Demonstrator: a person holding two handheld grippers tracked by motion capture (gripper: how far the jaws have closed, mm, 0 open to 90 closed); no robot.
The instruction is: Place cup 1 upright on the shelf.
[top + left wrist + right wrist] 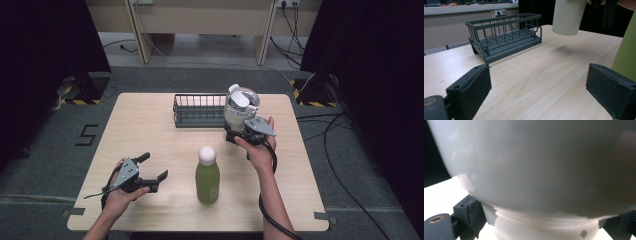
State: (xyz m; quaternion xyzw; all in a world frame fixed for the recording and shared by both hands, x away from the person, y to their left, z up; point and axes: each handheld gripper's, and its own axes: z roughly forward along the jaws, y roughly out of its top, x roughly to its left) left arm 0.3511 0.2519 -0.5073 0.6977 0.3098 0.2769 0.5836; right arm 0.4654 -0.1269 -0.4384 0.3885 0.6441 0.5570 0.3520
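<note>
- The table (150, 135) is a light wood-grain top with rounded corners, standing on grey floor.
- A dark wire basket (199, 110) sits on it near the far edge, about the middle.
- A green bottle (207, 176) with a white round cap stands upright on it toward the near edge, well apart from the basket.

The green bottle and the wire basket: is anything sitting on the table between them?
No. In the high view, bare wood separates the green bottle from the wire basket. The white cup, held in the right tongs, hangs off to the side.
</note>
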